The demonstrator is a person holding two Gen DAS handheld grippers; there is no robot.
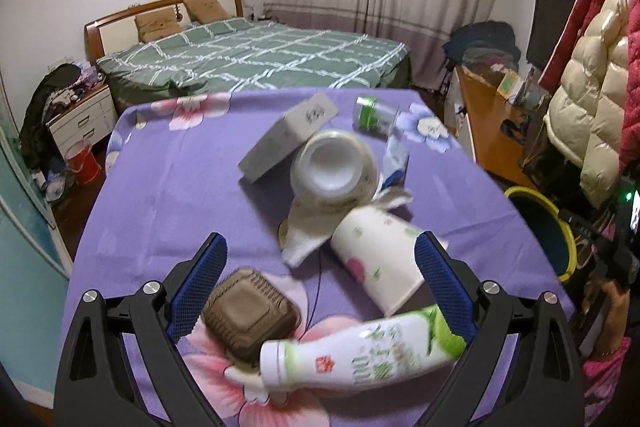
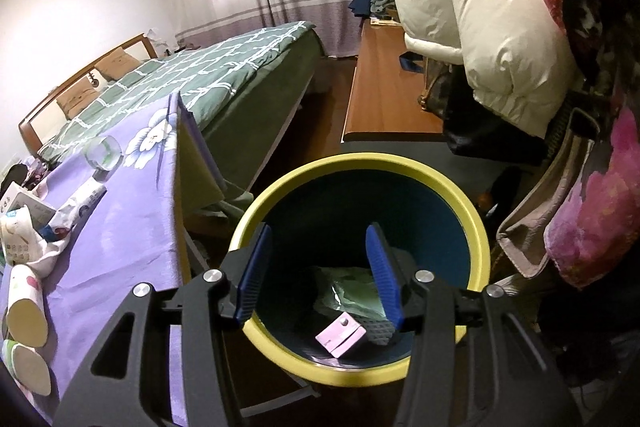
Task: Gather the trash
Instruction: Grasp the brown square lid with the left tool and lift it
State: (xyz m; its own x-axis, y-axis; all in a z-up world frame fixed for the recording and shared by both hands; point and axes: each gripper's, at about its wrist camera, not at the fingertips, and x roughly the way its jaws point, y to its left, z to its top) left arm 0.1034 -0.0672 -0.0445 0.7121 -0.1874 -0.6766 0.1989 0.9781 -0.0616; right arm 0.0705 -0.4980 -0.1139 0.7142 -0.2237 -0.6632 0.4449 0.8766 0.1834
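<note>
Trash lies on the purple flowered table (image 1: 168, 195). My left gripper (image 1: 320, 247) is open and empty above it. Between its fingers lie a brown clamshell box (image 1: 250, 311), a white-green bottle (image 1: 360, 351) on its side and a flowered paper cup (image 1: 376, 259). Beyond are a white bowl (image 1: 334, 171) on its side, crumpled paper (image 1: 308, 231), a grey box (image 1: 288, 135) and a green-capped jar (image 1: 374, 113). My right gripper (image 2: 318, 263) is open and empty over the yellow-rimmed bin (image 2: 360, 163), which holds a pink box (image 2: 340, 337) and green wrapping (image 2: 348, 291).
A green checked bed (image 1: 260, 59) stands behind the table. A wooden bench (image 2: 380, 83) and hanging puffy coats (image 2: 492, 27) are right of the bin. The bin also shows at the table's right in the left wrist view (image 1: 568, 227). A nightstand (image 1: 80, 119) stands at the left.
</note>
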